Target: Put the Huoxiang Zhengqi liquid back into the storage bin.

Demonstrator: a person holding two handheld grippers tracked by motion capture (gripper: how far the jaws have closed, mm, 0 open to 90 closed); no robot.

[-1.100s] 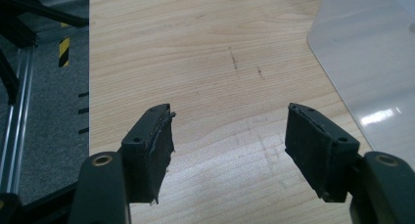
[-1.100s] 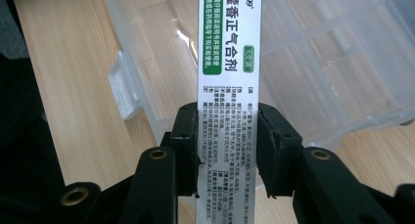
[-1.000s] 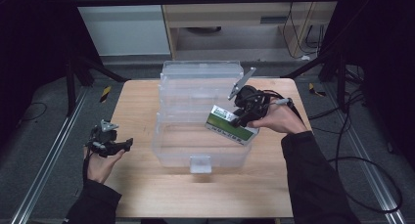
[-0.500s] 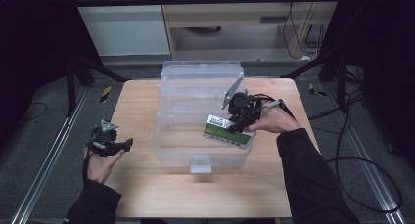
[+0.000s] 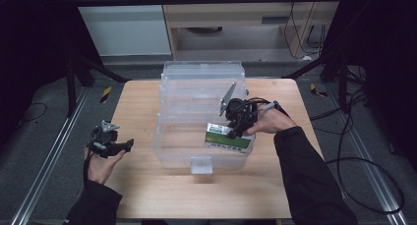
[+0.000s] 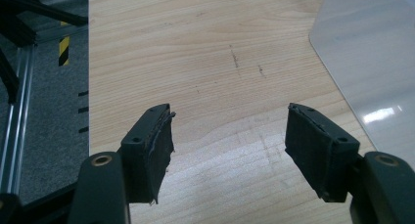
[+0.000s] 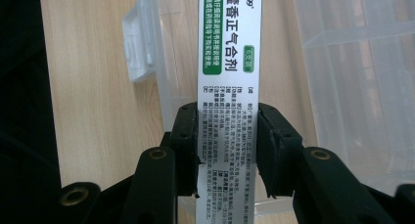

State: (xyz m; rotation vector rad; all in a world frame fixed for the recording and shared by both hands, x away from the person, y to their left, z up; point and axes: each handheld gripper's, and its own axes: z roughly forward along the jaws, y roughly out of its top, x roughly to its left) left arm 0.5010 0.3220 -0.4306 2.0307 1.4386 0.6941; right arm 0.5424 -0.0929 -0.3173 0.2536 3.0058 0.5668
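Observation:
A clear plastic bin (image 5: 173,146) stands open in the middle of the wooden table, its lid tipped back behind it. My right gripper (image 5: 235,130) is shut on a white and green medicine box (image 5: 225,136), holding it low inside the bin's front right part. In the right gripper view the two pads clamp the narrow sides of the medicine box (image 7: 228,62), with the bin's front latch (image 7: 137,43) beyond. My left gripper (image 5: 129,144) rests open and holds nothing at the table's left edge. Its jaws stand wide over bare wood, as my left gripper (image 6: 227,136) shows.
The bin's latch tab (image 5: 200,164) juts out at the front. The clear wall of the bin (image 6: 372,67) lies to the right of the left gripper. A metal rail (image 5: 44,166) and dark floor run along the table's left side. Cables (image 5: 354,185) trail on the floor at right.
My right gripper has carried the medicine box down and toward the left, deeper into the bin. The left gripper has stayed where it was.

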